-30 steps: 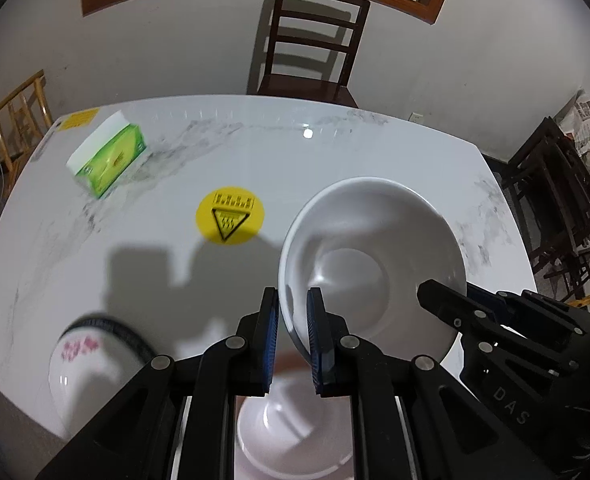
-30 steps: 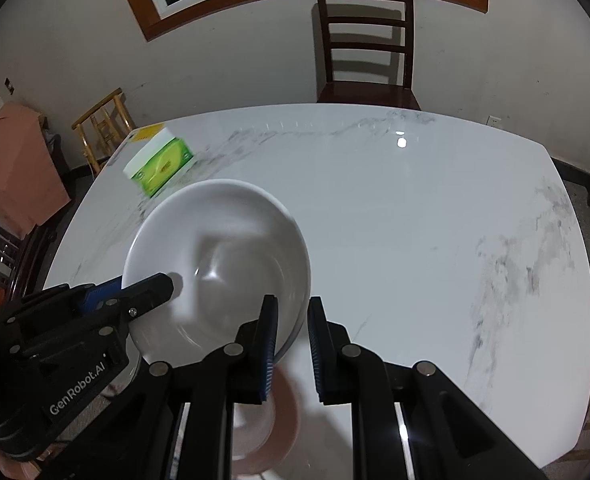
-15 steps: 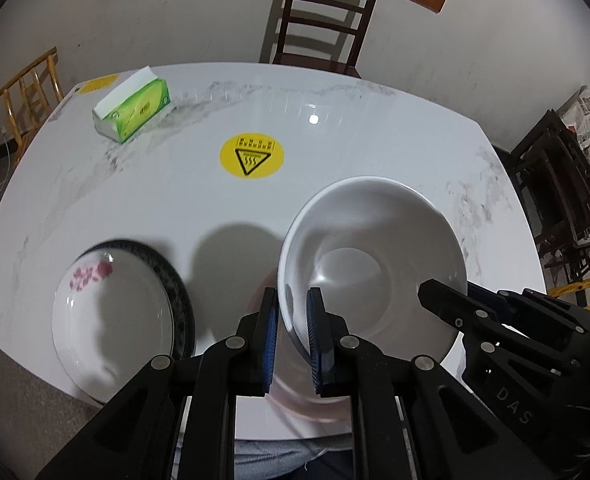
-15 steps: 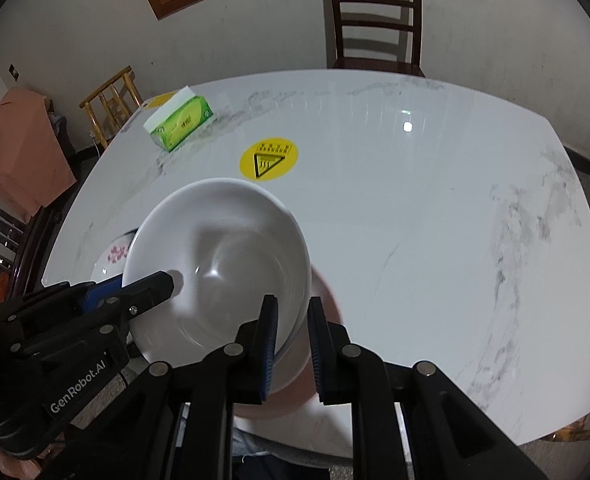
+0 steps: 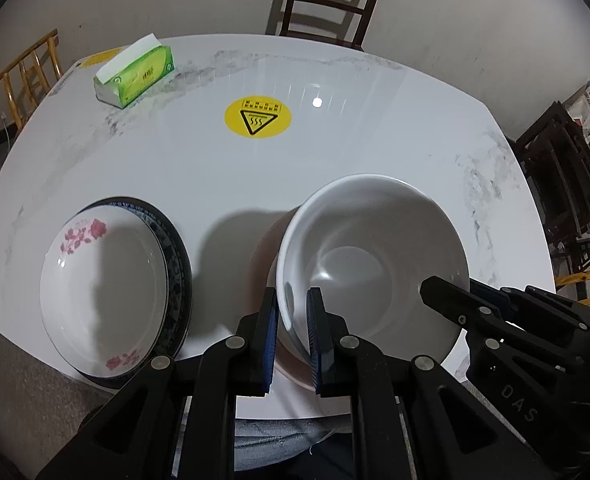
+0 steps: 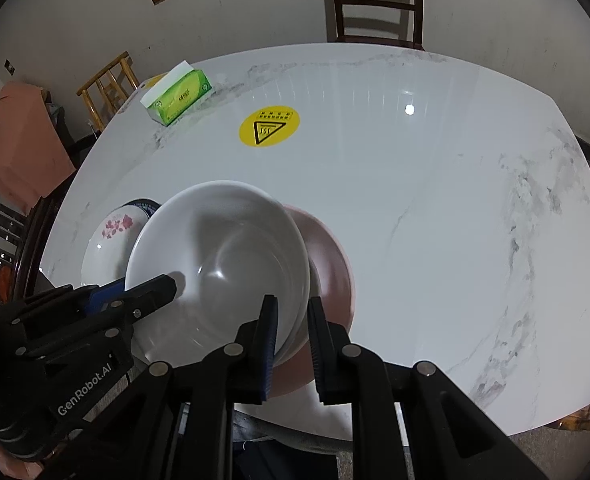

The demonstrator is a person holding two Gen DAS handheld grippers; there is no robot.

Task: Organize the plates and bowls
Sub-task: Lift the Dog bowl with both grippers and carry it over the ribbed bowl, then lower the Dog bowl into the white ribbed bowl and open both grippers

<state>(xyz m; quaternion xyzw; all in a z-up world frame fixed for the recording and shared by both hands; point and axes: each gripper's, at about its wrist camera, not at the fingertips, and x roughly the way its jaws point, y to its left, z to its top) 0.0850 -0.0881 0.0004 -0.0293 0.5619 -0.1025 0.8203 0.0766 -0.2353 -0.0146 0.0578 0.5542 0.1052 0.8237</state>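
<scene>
A white bowl [image 5: 375,252] [image 6: 223,256] is held between both grippers above the table's near edge. My left gripper [image 5: 292,320] is shut on its left rim. My right gripper [image 6: 291,328] is shut on its right rim. A pink bowl [image 5: 267,248] [image 6: 331,264] sits on the table right under it, mostly hidden. A white plate with red flowers [image 5: 103,284] [image 6: 111,236] lies on a dark blue-rimmed plate [image 5: 179,256] to the left.
A green tissue box [image 5: 135,74] [image 6: 177,94] stands at the far left of the white marble table [image 5: 375,140]. A yellow round warning sticker [image 5: 258,117] [image 6: 269,126] marks the table's middle. A wooden chair [image 5: 327,0] stands beyond the far edge.
Both grippers have risen and drawn back toward the near edge with the white bowl, so more of the table, the flowered plate and the pink bowl came into view.
</scene>
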